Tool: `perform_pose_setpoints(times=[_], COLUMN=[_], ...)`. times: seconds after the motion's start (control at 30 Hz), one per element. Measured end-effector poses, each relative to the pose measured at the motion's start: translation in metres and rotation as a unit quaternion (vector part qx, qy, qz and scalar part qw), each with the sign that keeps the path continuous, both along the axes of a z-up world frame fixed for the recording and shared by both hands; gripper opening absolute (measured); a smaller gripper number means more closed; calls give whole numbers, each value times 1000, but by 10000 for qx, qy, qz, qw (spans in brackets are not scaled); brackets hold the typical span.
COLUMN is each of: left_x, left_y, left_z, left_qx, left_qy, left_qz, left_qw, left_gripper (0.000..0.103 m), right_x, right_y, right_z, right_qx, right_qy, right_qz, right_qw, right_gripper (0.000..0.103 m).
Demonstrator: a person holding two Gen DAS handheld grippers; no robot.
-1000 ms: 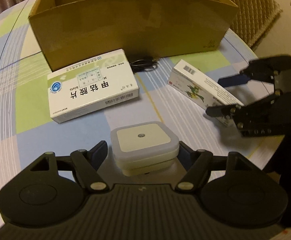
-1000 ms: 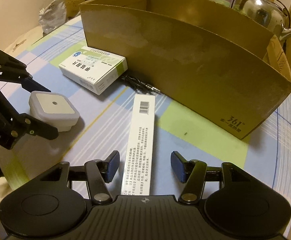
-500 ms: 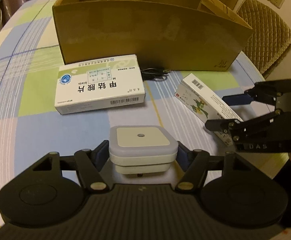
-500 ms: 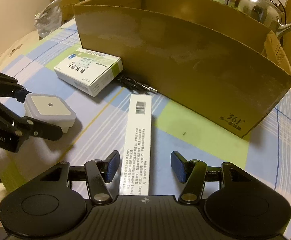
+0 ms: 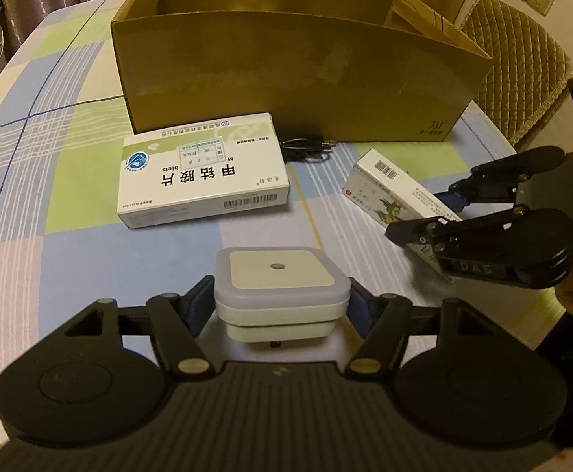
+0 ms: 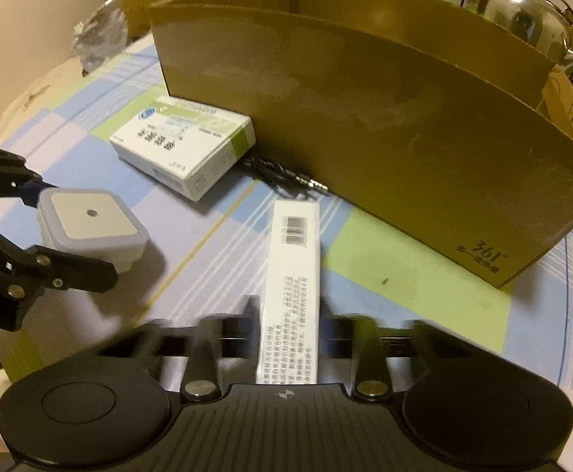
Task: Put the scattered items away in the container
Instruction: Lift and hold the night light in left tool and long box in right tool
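My left gripper (image 5: 282, 303) is shut on a square white night light (image 5: 280, 287) and holds it just above the table; it also shows in the right wrist view (image 6: 89, 228). My right gripper (image 6: 288, 310) is closed against the sides of a long white medicine box (image 6: 292, 275), which still lies on the table; the fingers are motion-blurred. That box also shows in the left wrist view (image 5: 396, 196). A wide white and green medicine box (image 5: 204, 173) and a black cable (image 5: 306, 145) lie in front of the open cardboard box (image 5: 294, 78).
A checked tablecloth (image 5: 70, 181) covers the round table. A steel kettle (image 6: 522, 23) stands behind the cardboard box on the right. A padded chair (image 5: 522, 70) stands beyond the table edge. Bags and cartons (image 6: 101, 35) sit at the far left.
My left gripper has lifted the night light off the table and moved it toward the box. My right gripper has closed from open onto the long medicine box.
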State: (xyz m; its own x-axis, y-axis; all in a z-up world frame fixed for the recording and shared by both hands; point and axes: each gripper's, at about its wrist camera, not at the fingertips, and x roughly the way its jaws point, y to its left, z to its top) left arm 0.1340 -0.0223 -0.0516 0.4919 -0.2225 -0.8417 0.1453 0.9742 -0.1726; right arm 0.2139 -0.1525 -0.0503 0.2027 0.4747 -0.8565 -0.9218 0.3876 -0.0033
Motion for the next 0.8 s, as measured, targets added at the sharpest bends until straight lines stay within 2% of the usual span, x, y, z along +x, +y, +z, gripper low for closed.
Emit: perform_pose_setpoints(times=[0.8], left_x=[-1], left_y=[5], left_z=[-2], left_qx=[9], left_qy=[14], left_qz=[91], left_qw=[10000], left_gripper=[64], right_x=[-11], right_y=[-20], right_z=[10], right_qx=[-35], right_qy=[-143], right_qz=[-152], right_qw=[9998], right_gripper=[23])
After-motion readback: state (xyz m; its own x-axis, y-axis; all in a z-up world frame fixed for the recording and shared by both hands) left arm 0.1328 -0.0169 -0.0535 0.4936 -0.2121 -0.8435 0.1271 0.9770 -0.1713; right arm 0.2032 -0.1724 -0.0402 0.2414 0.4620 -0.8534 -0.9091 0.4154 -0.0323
